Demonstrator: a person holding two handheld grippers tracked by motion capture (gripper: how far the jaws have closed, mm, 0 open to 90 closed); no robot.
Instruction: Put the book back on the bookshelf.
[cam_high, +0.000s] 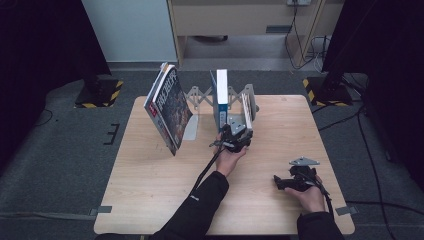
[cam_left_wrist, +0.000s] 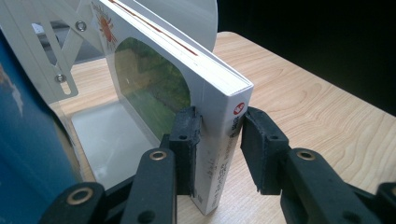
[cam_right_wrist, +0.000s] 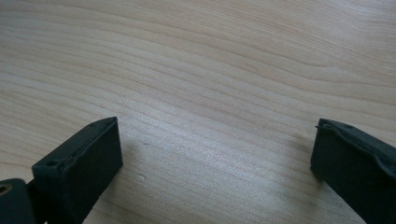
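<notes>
Left gripper (cam_left_wrist: 219, 140) at the spine of a white book (cam_left_wrist: 219, 107) standing in an expandable rack (cam_high: 220, 97).

The jaws straddle the spine: one pad rests against the cover, the other stands slightly clear, so the grip is slack. The book stands at 12 o'clock from the left hand. The right gripper (cam_right_wrist: 215, 154), jaws wide apart and empty, rests on the table (cam_high: 150, 170) at 4 o'clock from the book.
</notes>
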